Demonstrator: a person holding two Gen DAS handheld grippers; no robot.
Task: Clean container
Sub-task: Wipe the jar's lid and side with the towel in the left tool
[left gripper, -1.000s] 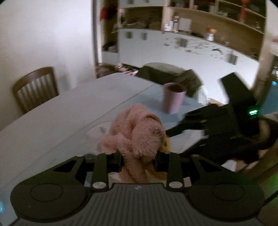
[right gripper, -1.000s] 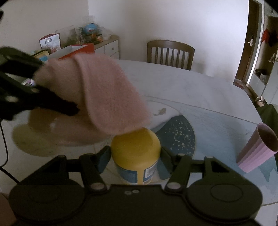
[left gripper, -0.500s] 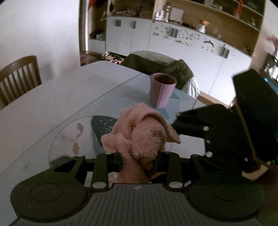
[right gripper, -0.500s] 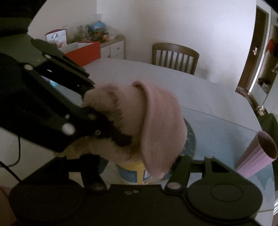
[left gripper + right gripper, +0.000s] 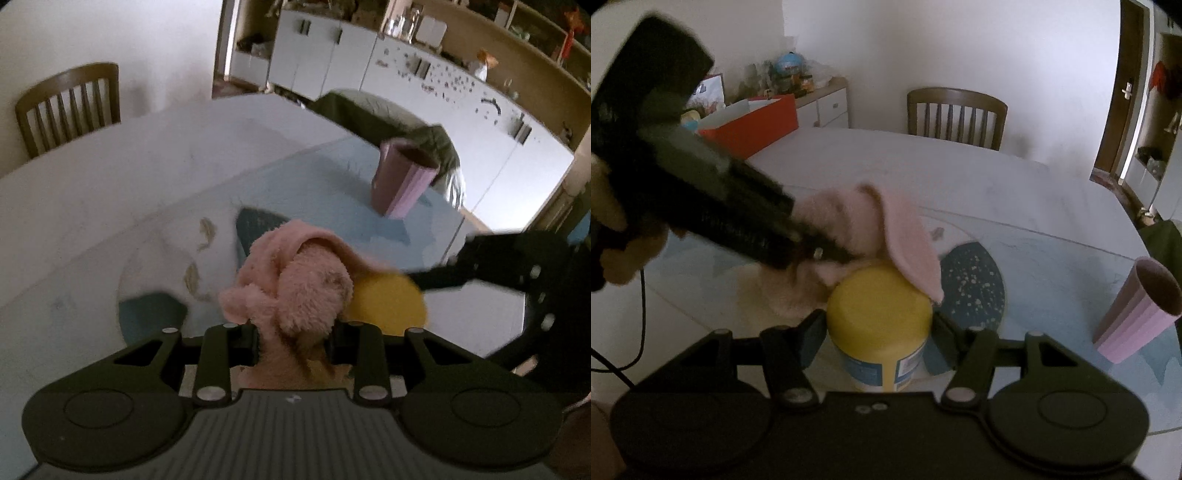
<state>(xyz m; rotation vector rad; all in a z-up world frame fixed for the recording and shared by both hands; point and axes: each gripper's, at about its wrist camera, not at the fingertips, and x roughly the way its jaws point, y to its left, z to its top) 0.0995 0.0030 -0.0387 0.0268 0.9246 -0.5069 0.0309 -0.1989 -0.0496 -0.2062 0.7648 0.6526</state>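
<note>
Left tool (image 5: 293,338) clamping pink cloth (image 5: 295,284), touching container (image 5: 879,314) (yellow lid)

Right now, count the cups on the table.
1. The purple ribbed cup stands on the table to the right of the yellow-lidded container. More may sit outside the views.

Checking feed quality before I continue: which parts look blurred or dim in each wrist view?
Left wrist: dim, the pink cloth fairly sharp, right gripper and purple cup smeared. Right wrist: the left gripper streaks with motion blur, the yellow-lidded container sharp; edges bend from fisheye.
</note>
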